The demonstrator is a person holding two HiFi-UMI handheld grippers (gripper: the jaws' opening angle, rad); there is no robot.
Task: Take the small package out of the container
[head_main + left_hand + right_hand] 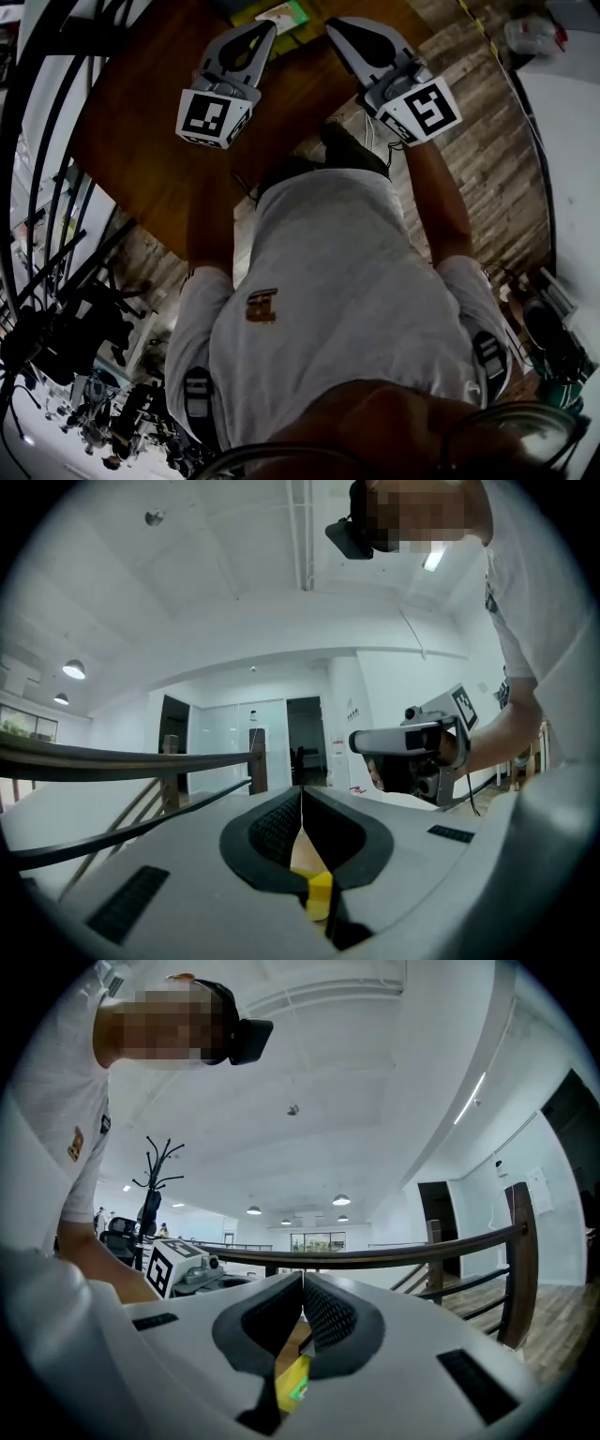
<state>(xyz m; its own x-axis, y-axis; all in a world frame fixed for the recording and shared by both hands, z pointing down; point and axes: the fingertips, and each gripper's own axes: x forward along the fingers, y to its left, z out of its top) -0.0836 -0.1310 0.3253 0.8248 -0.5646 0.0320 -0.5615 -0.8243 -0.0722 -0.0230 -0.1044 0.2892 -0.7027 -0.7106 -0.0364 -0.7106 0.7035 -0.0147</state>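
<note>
At the far edge of a brown wooden table (159,122) lies a green, yellow and white packet (284,16), partly cut off by the top of the head view; I cannot make out the container around it. My left gripper (268,30) and right gripper (334,24) are held level side by side above the table, tips toward the packet and short of it. Both are shut with nothing between the pads. In the left gripper view the jaws (302,791) meet, with a yellow patch (319,892) below them. The right gripper's jaws (303,1279) also meet, above a yellow-green patch (292,1382).
A dark wooden railing (450,1251) runs beyond the table. A plank floor (469,112) lies to the right, with a white surface (572,141) beyond it. A person's shoe (352,150) stands by the table's near edge. Each gripper shows in the other's view (412,747) (183,1265).
</note>
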